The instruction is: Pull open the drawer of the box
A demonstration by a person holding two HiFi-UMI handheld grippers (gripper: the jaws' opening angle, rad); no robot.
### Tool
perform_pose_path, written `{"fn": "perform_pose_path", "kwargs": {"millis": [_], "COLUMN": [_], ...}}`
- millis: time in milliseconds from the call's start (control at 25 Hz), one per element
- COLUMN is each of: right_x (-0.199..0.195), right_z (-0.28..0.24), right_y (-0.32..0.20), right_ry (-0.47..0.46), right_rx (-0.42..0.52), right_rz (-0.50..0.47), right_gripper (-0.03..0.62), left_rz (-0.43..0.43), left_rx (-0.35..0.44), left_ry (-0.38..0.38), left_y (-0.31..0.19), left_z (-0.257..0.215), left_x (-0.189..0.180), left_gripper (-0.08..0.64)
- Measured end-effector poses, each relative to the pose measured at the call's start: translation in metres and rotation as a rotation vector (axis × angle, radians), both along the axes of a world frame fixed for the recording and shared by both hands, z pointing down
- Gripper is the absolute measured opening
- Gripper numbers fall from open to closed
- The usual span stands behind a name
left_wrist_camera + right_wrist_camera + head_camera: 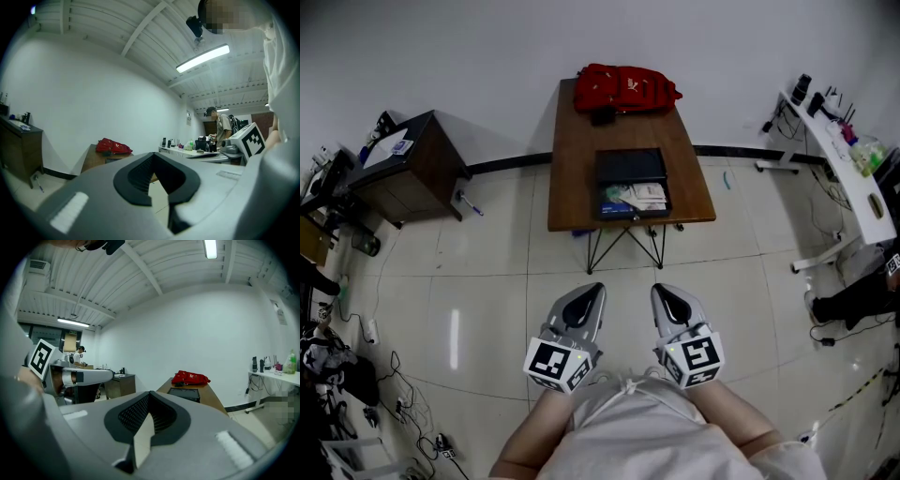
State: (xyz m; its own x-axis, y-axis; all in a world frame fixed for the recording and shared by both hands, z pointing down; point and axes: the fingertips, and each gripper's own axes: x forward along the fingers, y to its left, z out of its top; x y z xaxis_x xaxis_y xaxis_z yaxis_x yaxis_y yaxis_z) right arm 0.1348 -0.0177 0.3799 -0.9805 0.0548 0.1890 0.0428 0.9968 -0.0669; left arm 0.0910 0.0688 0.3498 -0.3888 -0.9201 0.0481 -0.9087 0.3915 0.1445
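The right gripper (661,290) was held low in front of the person's body, its two jaws closed together with nothing between them, and its marker cube (696,356) sat just ahead of the person's wrist. The left gripper (596,289) hung just beside it, at about the same height, its jaws likewise brought together at the tips and empty. Both pointed forward across the tiled floor toward a wooden table (572,173) that stood well apart from them against the white wall. On that table lay the black box (630,165), and its drawer (636,199) stood pulled out toward the person's side, with papers showing inside it. A red backpack (626,87) rested at the far end of the table, just behind the box. A dark cabinet (412,164) stood off to the left of the table, and a white desk (853,178) crowded with small things ran along the right side of the room. Neither gripper touched the box or the table
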Motion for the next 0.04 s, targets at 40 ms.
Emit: {"fn": "perform_pose_path", "kwargs": {"millis": [40], "right_x": [-0.0008], "right_z": [-0.0001], "right_y": [0.0005], "right_ry": [0.001], "right_rx": [0.001], "right_rz": [-0.003], "right_gripper": [0.003], "left_rz": [-0.001], "left_rx": [0.000], "left_ry": [0.001], "left_y": [0.0000], "left_z": [0.0002], "left_x": [-0.0007], "left_gripper": [0.000]}}
